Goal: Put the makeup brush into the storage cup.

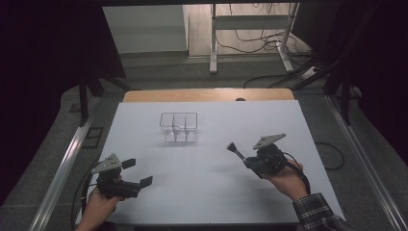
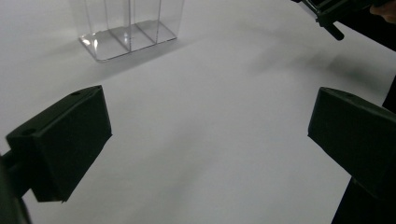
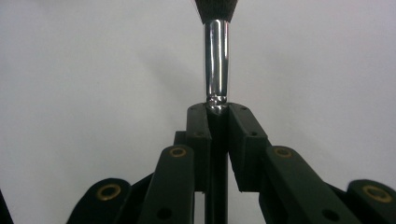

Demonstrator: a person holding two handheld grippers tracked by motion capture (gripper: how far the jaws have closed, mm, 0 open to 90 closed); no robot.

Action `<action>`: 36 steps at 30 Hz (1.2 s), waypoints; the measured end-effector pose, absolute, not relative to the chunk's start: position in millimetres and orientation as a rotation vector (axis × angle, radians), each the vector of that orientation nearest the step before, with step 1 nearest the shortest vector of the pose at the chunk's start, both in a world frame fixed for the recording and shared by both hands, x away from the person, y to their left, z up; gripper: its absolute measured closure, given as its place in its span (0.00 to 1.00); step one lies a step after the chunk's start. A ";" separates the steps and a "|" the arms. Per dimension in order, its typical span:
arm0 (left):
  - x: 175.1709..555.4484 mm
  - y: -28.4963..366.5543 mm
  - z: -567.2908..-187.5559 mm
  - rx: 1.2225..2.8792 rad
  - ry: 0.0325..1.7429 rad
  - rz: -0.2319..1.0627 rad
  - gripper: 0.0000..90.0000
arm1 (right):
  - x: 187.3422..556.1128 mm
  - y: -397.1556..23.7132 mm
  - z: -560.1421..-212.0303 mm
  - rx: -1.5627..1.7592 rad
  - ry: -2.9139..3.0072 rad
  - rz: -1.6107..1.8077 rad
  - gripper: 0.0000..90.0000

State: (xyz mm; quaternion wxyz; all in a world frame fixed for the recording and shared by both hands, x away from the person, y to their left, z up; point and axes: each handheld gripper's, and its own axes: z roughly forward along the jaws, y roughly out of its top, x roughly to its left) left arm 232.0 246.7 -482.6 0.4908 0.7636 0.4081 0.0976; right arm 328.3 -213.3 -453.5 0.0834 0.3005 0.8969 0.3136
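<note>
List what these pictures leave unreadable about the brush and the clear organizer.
- Brush: bristle tip cut off by the top edge of the right gripper view; handle hidden between the right tool jaws.
- Brush in high view: too small for detail.
- Clear organizer: upper part cut off by the top edge of the left gripper view.

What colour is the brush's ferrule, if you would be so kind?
Shiny silver ferrule, black bristles above; clearest in the right gripper view.
</note>
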 end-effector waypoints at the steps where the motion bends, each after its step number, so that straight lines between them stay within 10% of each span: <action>1: 233.2 244.9 -482.4 1.858 0.985 0.233 0.00 | 328.0 -213.0 -453.0 0.899 2.676 0.945 0.87; 36: 282.9 174.4 -466.5 1.870 0.875 0.102 0.01 | 321.9 -200.5 -440.3 0.926 2.621 1.197 0.87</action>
